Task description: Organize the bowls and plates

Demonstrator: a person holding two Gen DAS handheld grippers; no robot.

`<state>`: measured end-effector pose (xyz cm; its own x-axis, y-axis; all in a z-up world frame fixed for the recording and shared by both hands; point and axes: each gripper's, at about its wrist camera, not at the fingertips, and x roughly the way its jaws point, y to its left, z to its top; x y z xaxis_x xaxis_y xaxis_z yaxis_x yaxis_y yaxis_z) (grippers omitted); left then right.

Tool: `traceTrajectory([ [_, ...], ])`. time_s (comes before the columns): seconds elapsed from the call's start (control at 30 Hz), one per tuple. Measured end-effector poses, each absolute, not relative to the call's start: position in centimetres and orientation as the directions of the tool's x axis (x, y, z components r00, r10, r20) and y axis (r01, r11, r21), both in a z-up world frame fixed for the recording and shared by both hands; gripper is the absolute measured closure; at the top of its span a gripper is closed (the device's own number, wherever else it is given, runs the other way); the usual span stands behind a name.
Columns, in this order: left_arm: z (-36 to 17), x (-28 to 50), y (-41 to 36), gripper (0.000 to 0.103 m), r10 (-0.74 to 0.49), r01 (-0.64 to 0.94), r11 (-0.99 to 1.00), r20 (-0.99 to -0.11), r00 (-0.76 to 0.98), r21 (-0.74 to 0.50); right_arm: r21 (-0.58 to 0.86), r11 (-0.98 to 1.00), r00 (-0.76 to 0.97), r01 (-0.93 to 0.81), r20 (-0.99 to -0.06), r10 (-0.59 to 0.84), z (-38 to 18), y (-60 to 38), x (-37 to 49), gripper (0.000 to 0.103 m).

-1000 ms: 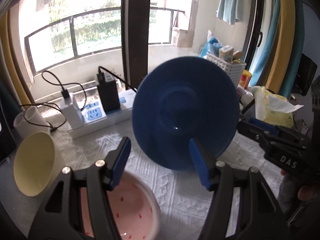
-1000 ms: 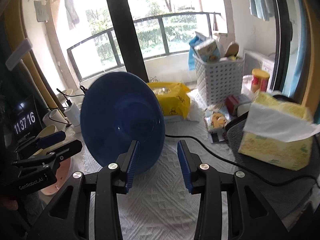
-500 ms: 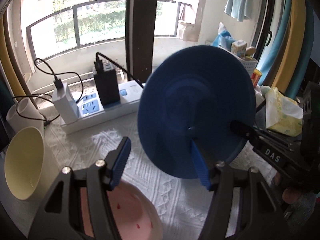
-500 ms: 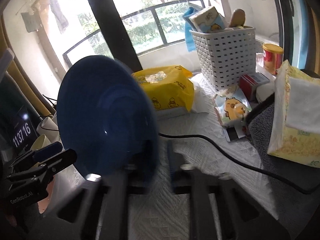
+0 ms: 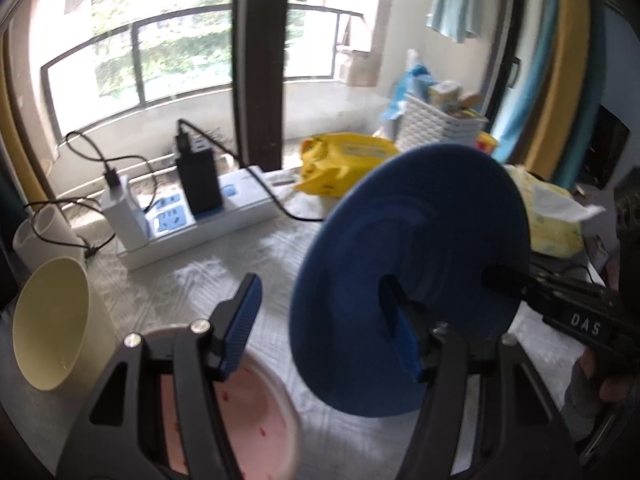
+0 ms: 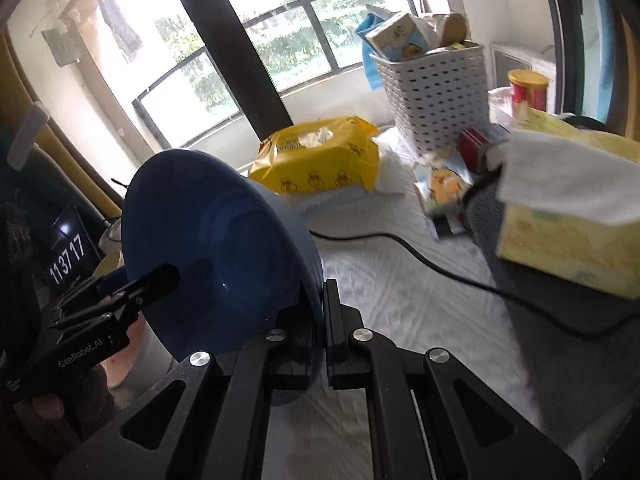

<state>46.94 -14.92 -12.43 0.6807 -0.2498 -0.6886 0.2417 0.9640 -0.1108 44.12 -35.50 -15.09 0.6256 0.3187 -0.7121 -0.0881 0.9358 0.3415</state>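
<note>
A dark blue plate (image 5: 420, 232) stands on edge, tilted, over the white cloth. My right gripper (image 6: 323, 286) is shut on the plate's (image 6: 208, 232) lower rim, one finger on each face. In the left wrist view it reaches in from the right. My left gripper (image 5: 318, 284) stands open. Its right finger (image 5: 400, 340) lies in front of the plate's face; whether they touch I cannot tell. A pink bowl (image 5: 256, 420) with red specks sits under the left gripper. To its left a cream bowl (image 5: 52, 320) lies tilted.
A power strip (image 5: 224, 216) with chargers lies at the back left. A yellow wipes pack (image 6: 320, 160), a white basket (image 6: 436, 100) and a tissue box (image 6: 560, 232) stand at the right. A black cable (image 6: 440, 272) crosses the cloth.
My right gripper has shut on the plate's rim. The plate has tipped over and shifted right and lower in the left wrist view. The left gripper stays open as before.
</note>
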Motion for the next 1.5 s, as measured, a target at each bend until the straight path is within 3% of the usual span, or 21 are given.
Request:
traceTrajectory([
  [0.13,-12.1,45.1,-16.0,0.043,-0.273,0.293,0.952,-0.676,0.685,-0.087,0.343,0.936,0.617,-0.080,-0.720,0.317,-14.6,-35.8,42.6,0.097],
  [0.37,-12.0,43.7,-15.9,0.069,-0.236,0.284,0.958,-0.694,0.680,-0.047,0.331,0.942,0.632,-0.057,-0.718,0.291,-14.1,-35.6,40.6,0.095],
  [0.53,-12.1,42.2,-16.0,0.075,-0.237,0.313,0.950,-0.700,0.674,-0.020,0.282,0.959,0.659,-0.042,-0.713,0.238,-14.2,-35.1,39.7,0.093],
  [0.57,-12.3,42.0,-16.0,0.076,-0.240,0.318,0.948,-0.704,0.669,-0.020,0.271,0.962,0.659,-0.037,-0.717,0.227,-14.4,-35.0,39.5,0.091],
  [0.63,-12.6,41.9,-16.3,0.077,-0.236,0.319,0.947,-0.712,0.661,-0.017,0.253,0.966,0.664,-0.051,-0.714,0.222,-14.8,-34.5,39.0,0.067],
  [0.7,-13.0,41.8,-16.2,0.077,-0.228,0.312,0.950,-0.717,0.658,-0.015,0.222,0.973,0.674,-0.058,-0.711,0.202,-15.3,-34.0,38.5,0.056],
  [0.87,-13.2,41.6,-16.2,0.078,-0.238,0.316,0.948,-0.723,0.648,-0.029,0.235,0.970,0.653,-0.061,-0.726,0.217,-17.6,-33.6,37.6,0.057],
  [0.93,-13.2,41.6,-16.2,0.078,-0.232,0.311,0.950,-0.721,0.653,-0.024,0.233,0.969,0.667,-0.079,-0.710,0.225,-17.5,-33.3,37.3,0.077],
  [1.03,-13.2,41.5,-16.0,0.079,-0.237,0.306,0.951,-0.726,0.646,-0.039,0.189,0.979,0.690,-0.075,-0.699,0.188,-16.5,-33.0,36.9,0.083],
  [1.5,-11.3,38.3,-15.6,0.079,-0.259,0.329,0.944,-0.708,0.657,-0.040,0.096,0.991,0.706,-0.090,-0.696,0.131,-12.3,-31.9,34.4,0.084],
])
